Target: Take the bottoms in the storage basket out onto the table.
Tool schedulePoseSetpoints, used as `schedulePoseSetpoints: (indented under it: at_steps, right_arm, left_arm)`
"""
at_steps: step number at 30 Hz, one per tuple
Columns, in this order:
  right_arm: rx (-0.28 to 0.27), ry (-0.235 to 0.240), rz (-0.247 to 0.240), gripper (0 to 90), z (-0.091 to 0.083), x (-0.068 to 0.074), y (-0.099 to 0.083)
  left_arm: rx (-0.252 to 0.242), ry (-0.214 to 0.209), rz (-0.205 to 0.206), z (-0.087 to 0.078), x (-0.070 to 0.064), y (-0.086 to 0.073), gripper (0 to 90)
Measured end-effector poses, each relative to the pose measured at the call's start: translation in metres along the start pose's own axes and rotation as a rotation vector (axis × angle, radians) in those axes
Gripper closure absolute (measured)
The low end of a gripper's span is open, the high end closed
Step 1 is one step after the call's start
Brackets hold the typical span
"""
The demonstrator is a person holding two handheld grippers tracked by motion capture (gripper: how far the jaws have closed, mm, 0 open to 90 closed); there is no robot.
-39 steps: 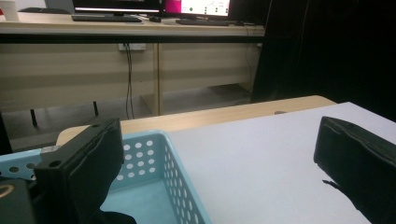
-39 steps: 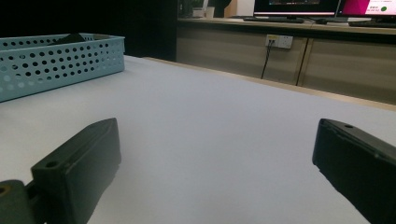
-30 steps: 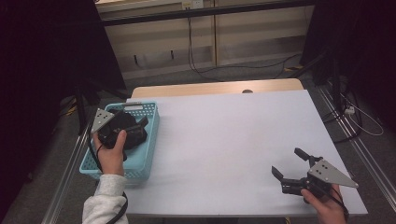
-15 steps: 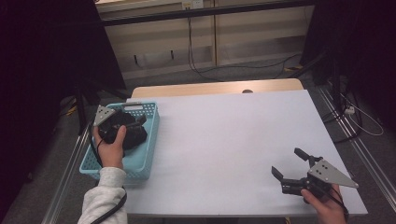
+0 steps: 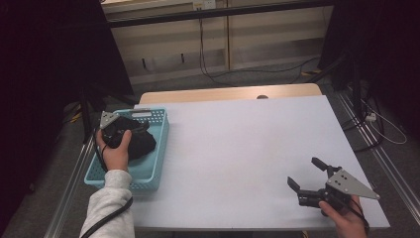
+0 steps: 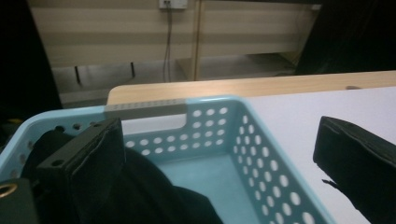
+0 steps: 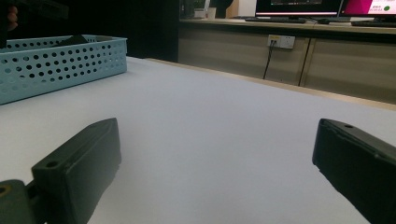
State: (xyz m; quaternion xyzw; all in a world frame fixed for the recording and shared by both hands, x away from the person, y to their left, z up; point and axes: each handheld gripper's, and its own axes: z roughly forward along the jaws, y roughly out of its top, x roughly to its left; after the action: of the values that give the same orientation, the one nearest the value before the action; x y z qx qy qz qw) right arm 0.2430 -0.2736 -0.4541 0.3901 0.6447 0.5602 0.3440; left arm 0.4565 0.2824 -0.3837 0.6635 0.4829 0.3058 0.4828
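A light blue perforated basket (image 5: 159,148) stands at the table's left edge, with a black cloth bundle (image 5: 142,144) lying in it. My left gripper (image 5: 134,129) hangs over the basket, just above the cloth. In the left gripper view its jaws are spread wide: the left one is over the black cloth (image 6: 154,196), the right one is outside the basket wall (image 6: 261,158), and nothing is pinched between them. My right gripper (image 5: 304,172) rests low over the white tabletop near the front right corner, open and holding nothing. The right gripper view shows the basket (image 7: 60,63) far off to the left.
The white tabletop (image 5: 242,144) stretches between the basket and my right gripper. A wooden strip (image 5: 223,94) borders the far edge. Behind it are beige cabinets with hanging cables (image 5: 203,44). Metal rails (image 5: 369,144) run along the table's right side. Monitors (image 7: 299,7) stand on a far counter.
My left hand and gripper have shifted slightly farther back over the basket. The right gripper has stayed where it was.
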Motion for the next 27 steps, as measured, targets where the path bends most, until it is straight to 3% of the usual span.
schedulePoseSetpoints:
  at_steps: [7,10,13,15,22,27]
  right_arm:
    - [0.000,0.001,0.002,0.4,0.000,0.000,0.000]
    - [-0.001,0.001,0.002,0.4,0.000,0.000,0.000]
    - [0.001,0.001,0.006,0.4,0.000,0.000,0.000]
    - [0.000,0.002,0.009,0.4,0.000,0.000,0.000]
    - [0.000,0.006,0.013,0.5,0.001,0.001,0.000]
    - [-0.001,0.018,0.010,0.4,0.001,0.003,0.000]
  left_arm:
    - [0.056,0.050,-0.026,0.010,0.007,-0.007,2.5]
    - [0.100,0.087,-0.067,0.016,0.012,-0.011,2.8]
    - [0.114,0.104,-0.096,0.020,0.013,-0.011,3.3]
    - [0.133,0.114,-0.090,0.023,0.014,-0.011,3.3]
    - [0.196,0.160,-0.123,0.037,0.011,-0.010,4.1]
    - [0.209,0.198,-0.125,0.041,0.015,-0.009,4.1]
